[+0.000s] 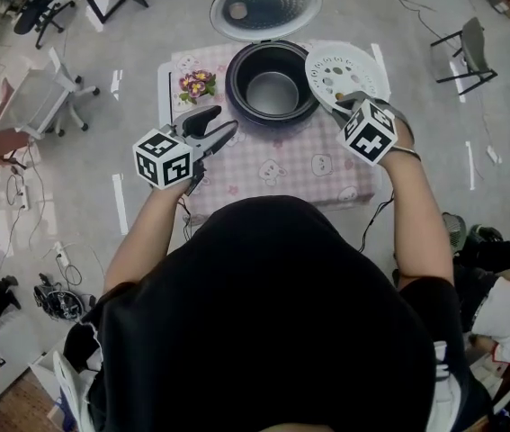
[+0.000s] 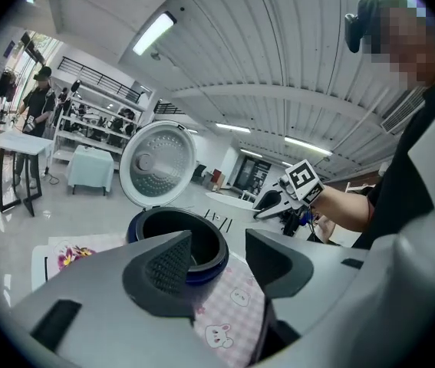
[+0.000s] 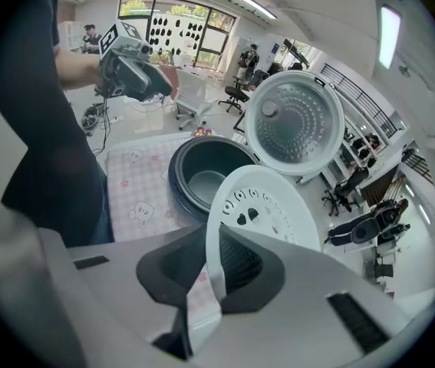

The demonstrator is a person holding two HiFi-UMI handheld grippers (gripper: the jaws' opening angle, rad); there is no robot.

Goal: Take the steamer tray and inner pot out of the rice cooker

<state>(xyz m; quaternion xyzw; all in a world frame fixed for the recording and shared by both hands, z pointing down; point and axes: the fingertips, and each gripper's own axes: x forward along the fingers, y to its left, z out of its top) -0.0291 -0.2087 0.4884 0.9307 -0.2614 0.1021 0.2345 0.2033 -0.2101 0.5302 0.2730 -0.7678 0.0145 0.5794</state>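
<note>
The left gripper (image 1: 219, 126) hovers empty, jaws wide apart, facing the rice cooker (image 1: 234, 84), where the inner pot (image 1: 272, 93) sits with the lid (image 1: 263, 5) raised behind it. Just right of the cooker, the right gripper (image 1: 352, 103) is clamped on the rim of the white steamer tray (image 1: 344, 72), held tilted in the air — so the first removal looks half done (tray out, not yet set down). Next, I judge, the tray needs a spot on the checked cloth (image 1: 317, 165), then the pot's rim wants a firm pinch — and a straight lift.
</note>
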